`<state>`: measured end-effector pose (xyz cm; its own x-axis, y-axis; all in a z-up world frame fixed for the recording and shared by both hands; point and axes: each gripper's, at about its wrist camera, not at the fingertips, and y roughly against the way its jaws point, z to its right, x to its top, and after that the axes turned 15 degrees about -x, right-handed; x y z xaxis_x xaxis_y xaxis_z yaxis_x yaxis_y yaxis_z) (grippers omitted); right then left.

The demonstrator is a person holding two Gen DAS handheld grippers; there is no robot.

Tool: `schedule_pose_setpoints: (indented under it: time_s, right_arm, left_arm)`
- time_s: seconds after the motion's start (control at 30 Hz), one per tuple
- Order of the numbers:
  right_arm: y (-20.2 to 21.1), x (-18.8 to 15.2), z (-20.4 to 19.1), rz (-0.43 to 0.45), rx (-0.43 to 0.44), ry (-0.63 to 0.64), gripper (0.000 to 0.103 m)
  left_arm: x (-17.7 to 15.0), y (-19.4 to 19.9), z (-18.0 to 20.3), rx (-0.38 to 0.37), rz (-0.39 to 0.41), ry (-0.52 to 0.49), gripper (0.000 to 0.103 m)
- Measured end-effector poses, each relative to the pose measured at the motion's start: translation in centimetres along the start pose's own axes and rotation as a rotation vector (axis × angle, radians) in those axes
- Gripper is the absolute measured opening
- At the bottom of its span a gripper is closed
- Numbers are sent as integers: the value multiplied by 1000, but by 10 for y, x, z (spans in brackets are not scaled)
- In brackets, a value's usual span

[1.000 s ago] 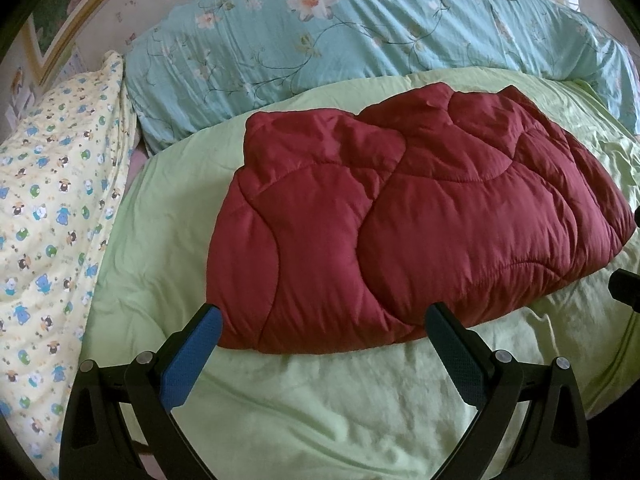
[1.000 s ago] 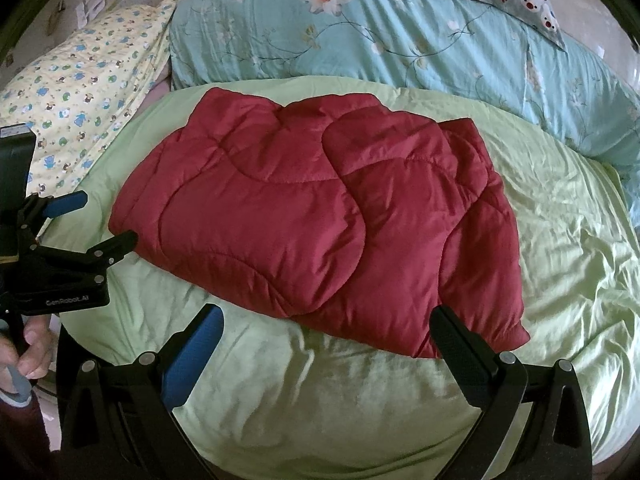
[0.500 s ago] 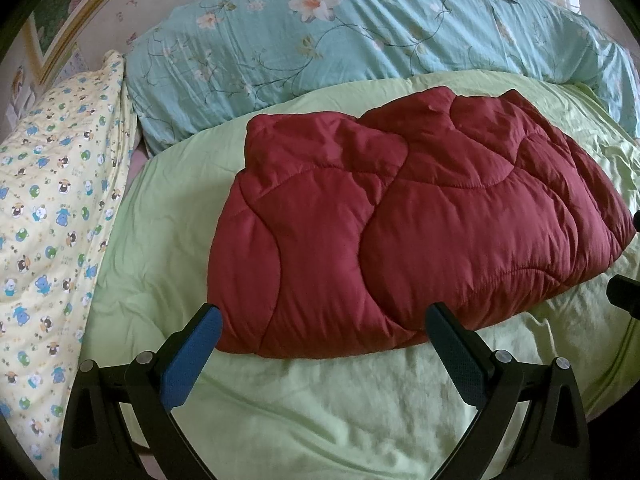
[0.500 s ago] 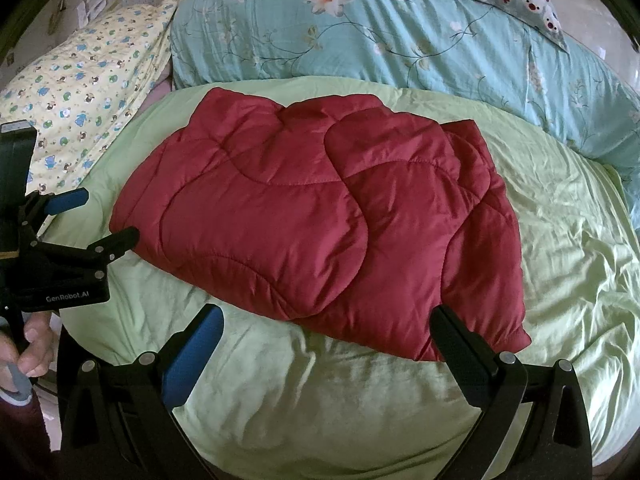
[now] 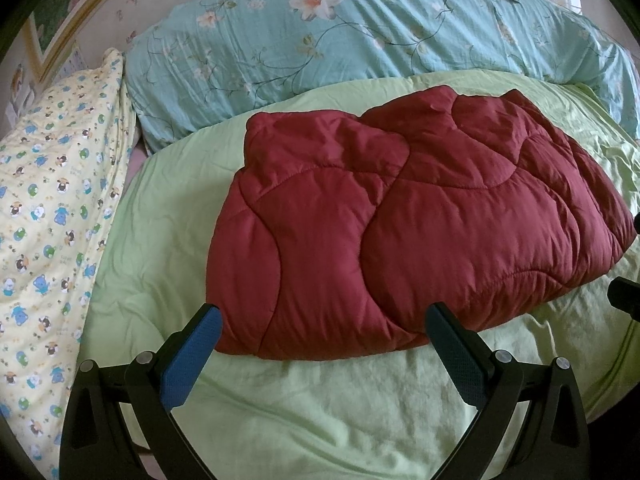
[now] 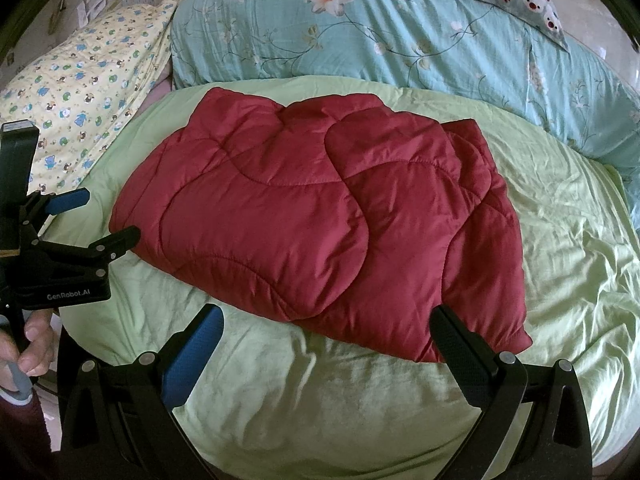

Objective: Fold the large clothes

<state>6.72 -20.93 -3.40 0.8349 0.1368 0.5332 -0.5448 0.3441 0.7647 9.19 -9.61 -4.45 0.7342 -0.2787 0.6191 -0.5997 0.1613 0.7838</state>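
At the left, a yellow cartoon-print pillow [image 5: 52, 216] lines the bed's edge. The left gripper [image 5: 324, 332] hangs spread wide and empty at the near hem of the quilted dark-red padded garment [image 5: 400, 232], which lies folded on the pale green sheet [image 5: 320, 408]. The right gripper [image 6: 328, 332], equally wide, faces its right corner, probably for another fold. A teal floral duvet [image 6: 400, 48] bunched behind limits room.

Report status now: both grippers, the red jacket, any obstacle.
Left gripper open, right gripper open, both empty. Jacket folded on green sheet, untouched. Nothing in the way.
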Motion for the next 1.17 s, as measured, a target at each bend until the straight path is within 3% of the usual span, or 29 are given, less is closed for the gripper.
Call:
schedule_pose_setpoints:
  time_s: [1.17]
  right_arm:
    - [-19, 10, 12, -20, 28, -20, 103]
  left_arm:
    - [20, -25, -4, -43, -21, 18, 103]
